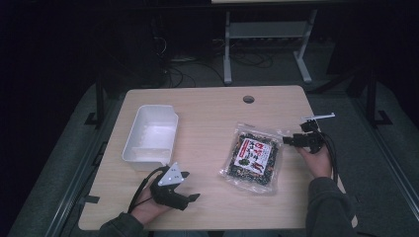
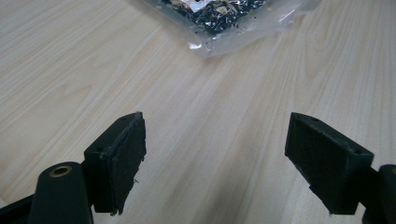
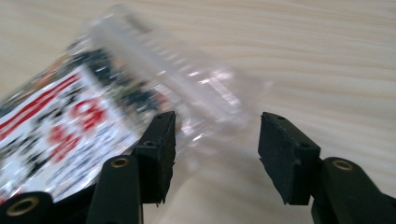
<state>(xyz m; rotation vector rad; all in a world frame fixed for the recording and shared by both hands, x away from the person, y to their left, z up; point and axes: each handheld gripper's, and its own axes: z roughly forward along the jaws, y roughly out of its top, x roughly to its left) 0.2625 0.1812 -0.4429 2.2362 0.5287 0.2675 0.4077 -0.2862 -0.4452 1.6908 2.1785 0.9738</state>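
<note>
A clear plastic bag of dark dried food with a red and white label [image 1: 252, 155] lies flat on the wooden table [image 1: 212, 113], right of centre. My right gripper [image 1: 288, 140] is at the bag's upper right corner, open, its jaws straddling the clear sealed edge [image 3: 205, 100] without closing on it. My left gripper [image 1: 190, 186] rests near the table's front left, open with nothing between its jaws. It points toward the bag's near corner [image 2: 219, 42], which lies some way ahead of it.
A white rectangular plastic bin [image 1: 150, 136], empty, stands at the table's left behind my left gripper. A round cable hole [image 1: 248, 99] sits near the far edge. A metal frame [image 1: 267, 34] and cables are on the floor beyond the table.
</note>
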